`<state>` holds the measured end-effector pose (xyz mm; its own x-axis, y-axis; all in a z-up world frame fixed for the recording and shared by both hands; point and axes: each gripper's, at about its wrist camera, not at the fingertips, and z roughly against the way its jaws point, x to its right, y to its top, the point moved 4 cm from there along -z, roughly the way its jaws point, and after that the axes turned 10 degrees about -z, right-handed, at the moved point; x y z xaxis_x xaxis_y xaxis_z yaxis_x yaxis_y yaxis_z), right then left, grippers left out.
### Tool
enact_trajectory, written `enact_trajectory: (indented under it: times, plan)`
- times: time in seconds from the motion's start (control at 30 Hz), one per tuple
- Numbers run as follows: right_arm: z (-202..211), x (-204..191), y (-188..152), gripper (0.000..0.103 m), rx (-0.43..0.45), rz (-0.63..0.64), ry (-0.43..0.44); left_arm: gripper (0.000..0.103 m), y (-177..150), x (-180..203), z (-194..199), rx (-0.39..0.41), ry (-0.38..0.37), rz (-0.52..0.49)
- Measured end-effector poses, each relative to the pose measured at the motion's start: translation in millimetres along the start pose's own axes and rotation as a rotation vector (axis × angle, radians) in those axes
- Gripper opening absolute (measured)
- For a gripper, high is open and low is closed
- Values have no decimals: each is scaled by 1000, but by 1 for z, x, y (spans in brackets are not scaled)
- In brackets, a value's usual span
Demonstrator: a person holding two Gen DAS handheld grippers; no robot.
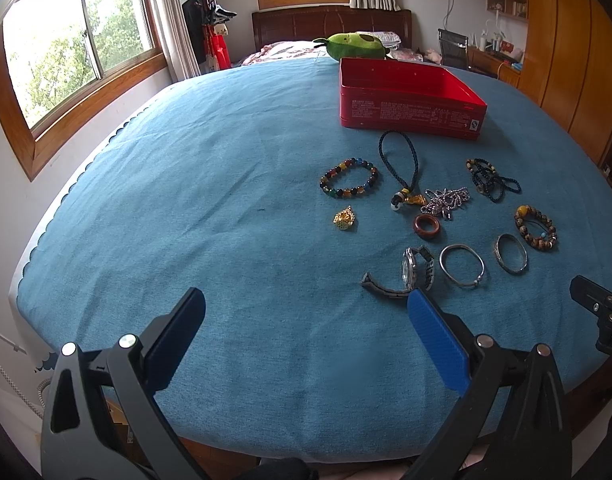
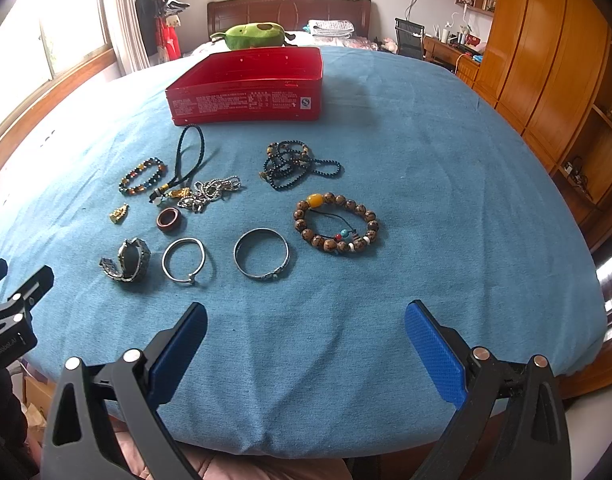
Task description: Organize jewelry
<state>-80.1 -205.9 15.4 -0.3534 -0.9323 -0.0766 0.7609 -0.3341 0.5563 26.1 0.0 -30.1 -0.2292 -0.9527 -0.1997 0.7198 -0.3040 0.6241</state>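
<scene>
— Are we gripping anything?
— No; our left tongs (image 1: 306, 320) and right tongs (image 2: 306, 332) are both gaping apart. The jewelry (image 2: 262, 254) is lying ahead of them, the red tin (image 2: 246, 106) sitting beyond.

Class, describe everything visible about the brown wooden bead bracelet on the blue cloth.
The brown bead bracelet is a closed ring of round, patterned wood-like beads with one larger amber-yellow bead. A dark cord crosses its middle, carrying small turquoise, red and white beads. It lies flat on the blue cloth, right of the wide metal bangle, touching no other piece. No gripper holds it.
</scene>
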Motion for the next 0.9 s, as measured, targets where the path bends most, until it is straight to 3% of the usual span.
enact_trajectory:
  times: [0.9]
  plan:
    - [0, -4, 2, 99, -1, 3, 5, 100, 0, 0, 0, -2, 3, -1]
